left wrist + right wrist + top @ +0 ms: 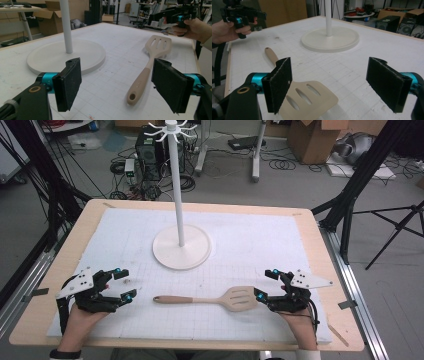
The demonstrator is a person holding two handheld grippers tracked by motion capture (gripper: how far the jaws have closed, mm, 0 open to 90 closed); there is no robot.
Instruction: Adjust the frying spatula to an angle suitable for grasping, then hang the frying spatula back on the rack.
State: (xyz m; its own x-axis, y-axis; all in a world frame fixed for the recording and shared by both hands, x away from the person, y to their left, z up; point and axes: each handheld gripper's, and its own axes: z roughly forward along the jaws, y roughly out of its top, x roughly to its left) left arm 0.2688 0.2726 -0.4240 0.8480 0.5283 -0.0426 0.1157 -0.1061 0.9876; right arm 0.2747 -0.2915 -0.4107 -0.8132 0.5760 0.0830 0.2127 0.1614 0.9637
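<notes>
Beige slotted spatula with a rounded wooden-looking handle [207,298] lies flat on the white gridded mat [260,245], handle toward my left, head toward my right. My right gripper [267,284] sits just beside the head, jaws spread, nothing held. My left gripper [125,283] is near the handle end, jaws spread too, empty. White hook stand on a round base [181,247] is behind, well apart. Risk, I'd judge: thin flat head, a jaw could skid it away.
</notes>
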